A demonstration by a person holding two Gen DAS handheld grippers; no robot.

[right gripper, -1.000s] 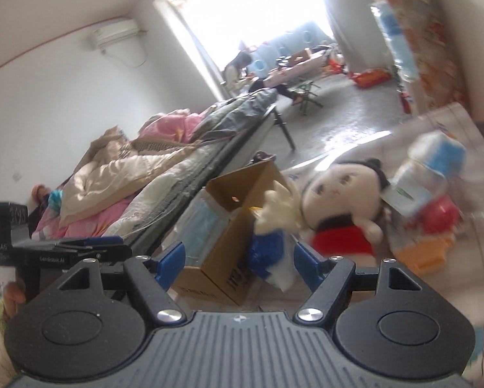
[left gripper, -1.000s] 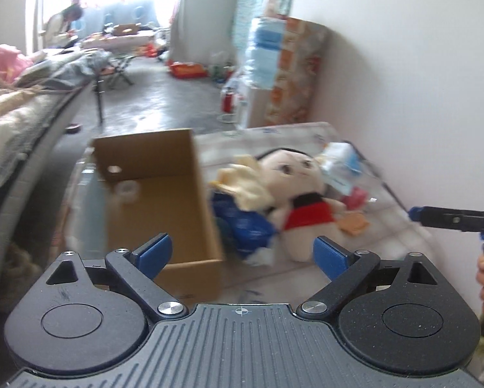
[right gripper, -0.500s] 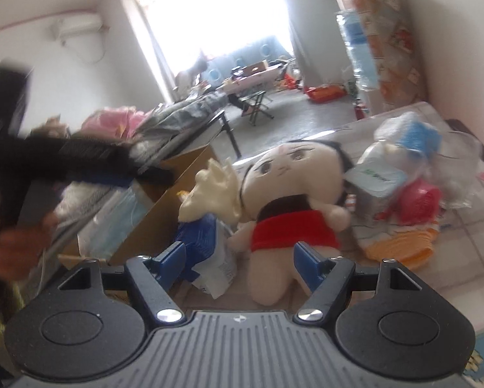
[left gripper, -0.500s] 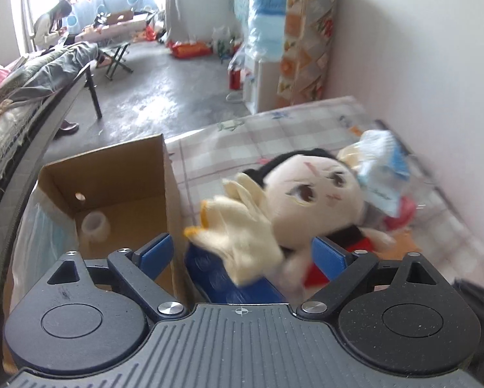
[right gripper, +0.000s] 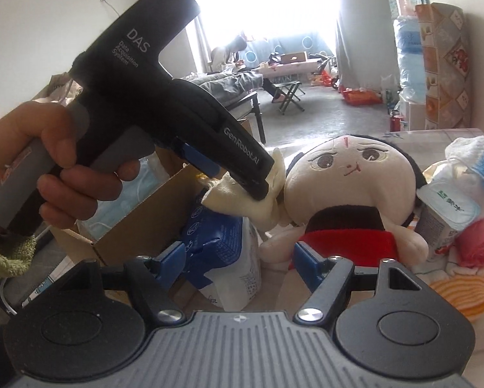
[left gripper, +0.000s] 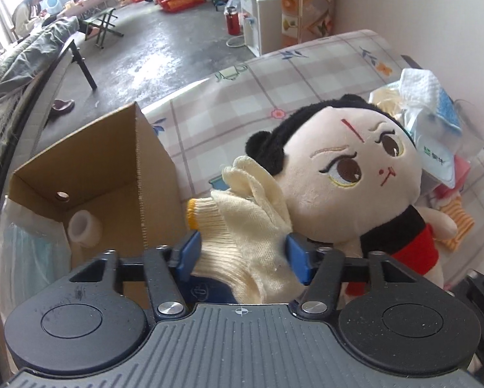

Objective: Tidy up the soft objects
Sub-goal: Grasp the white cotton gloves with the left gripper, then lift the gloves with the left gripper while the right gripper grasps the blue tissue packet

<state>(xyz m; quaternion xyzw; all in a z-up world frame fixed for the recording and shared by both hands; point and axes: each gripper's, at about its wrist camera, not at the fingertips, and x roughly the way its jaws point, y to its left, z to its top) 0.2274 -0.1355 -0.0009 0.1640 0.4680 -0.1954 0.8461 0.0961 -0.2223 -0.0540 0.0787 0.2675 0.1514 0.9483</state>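
A cream knit glove (left gripper: 242, 226) lies against a plush doll (left gripper: 348, 174) with black hair and a red top. My left gripper (left gripper: 243, 257) has its blue pads on both sides of the glove and is closing on it. In the right wrist view the left gripper (right gripper: 258, 187) shows pinching the glove (right gripper: 242, 205) beside the doll (right gripper: 348, 187). My right gripper (right gripper: 238, 263) is open and empty, low in front of the doll and a blue and white bag (right gripper: 222, 245).
An open cardboard box (left gripper: 90, 177) stands left of the glove, with a white roll (left gripper: 83, 228) inside. Right of the doll lie a towel pack (left gripper: 429, 119), an orange striped cloth (right gripper: 462, 291) and a pink item (right gripper: 478, 242). The wall is at right.
My left gripper moved forward and down onto the cream glove and narrowed its jaws around it. My right gripper came closer to the doll and stays open.
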